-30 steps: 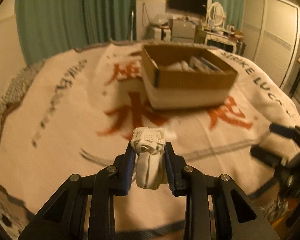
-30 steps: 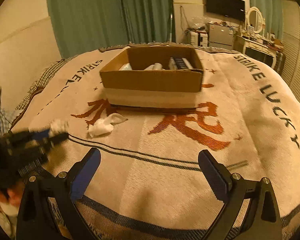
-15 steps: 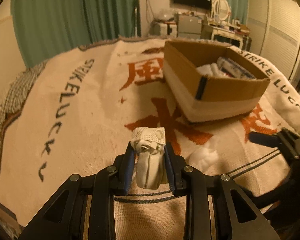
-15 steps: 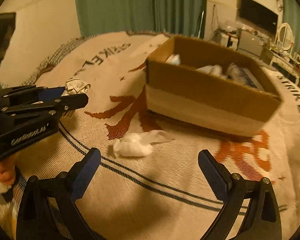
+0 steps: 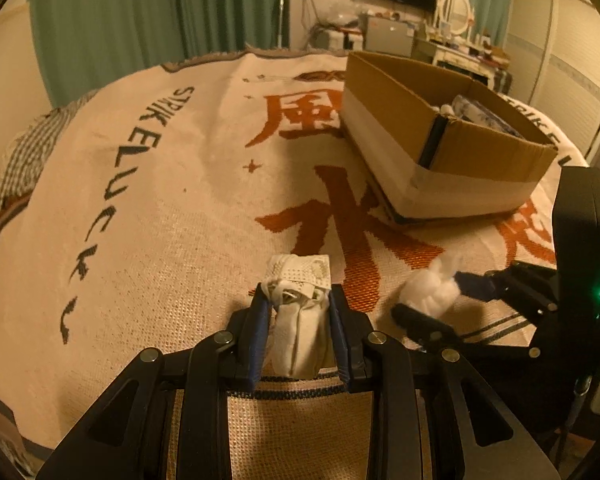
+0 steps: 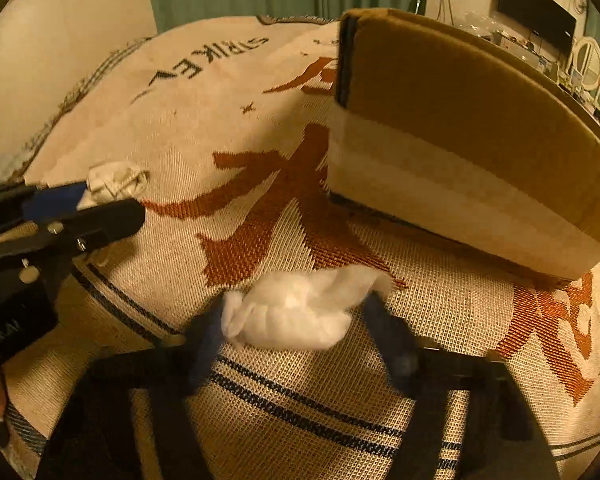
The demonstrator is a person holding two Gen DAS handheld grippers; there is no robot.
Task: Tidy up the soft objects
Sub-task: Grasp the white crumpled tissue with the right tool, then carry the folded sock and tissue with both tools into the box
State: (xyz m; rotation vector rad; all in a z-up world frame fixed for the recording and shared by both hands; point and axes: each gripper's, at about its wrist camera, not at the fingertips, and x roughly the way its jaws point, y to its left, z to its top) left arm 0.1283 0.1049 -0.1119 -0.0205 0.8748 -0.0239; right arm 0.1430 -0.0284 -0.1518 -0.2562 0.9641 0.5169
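Note:
My left gripper is shut on a rolled white sock and holds it above the blanket; it also shows at the left of the right wrist view. My right gripper is open, its blurred fingers on either side of a white fluffy wad that lies on the blanket; the wad also shows in the left wrist view. The open cardboard box holds several soft items and stands beyond, close at the upper right of the right wrist view.
A cream blanket with red characters and "STRIKE LUCKY" lettering covers the bed. Green curtains, a dresser with mirror and a wardrobe stand behind.
My right gripper has moved down and forward to straddle the white wad, jaws narrowing. My left gripper keeps the sock and has shifted slightly left of the box.

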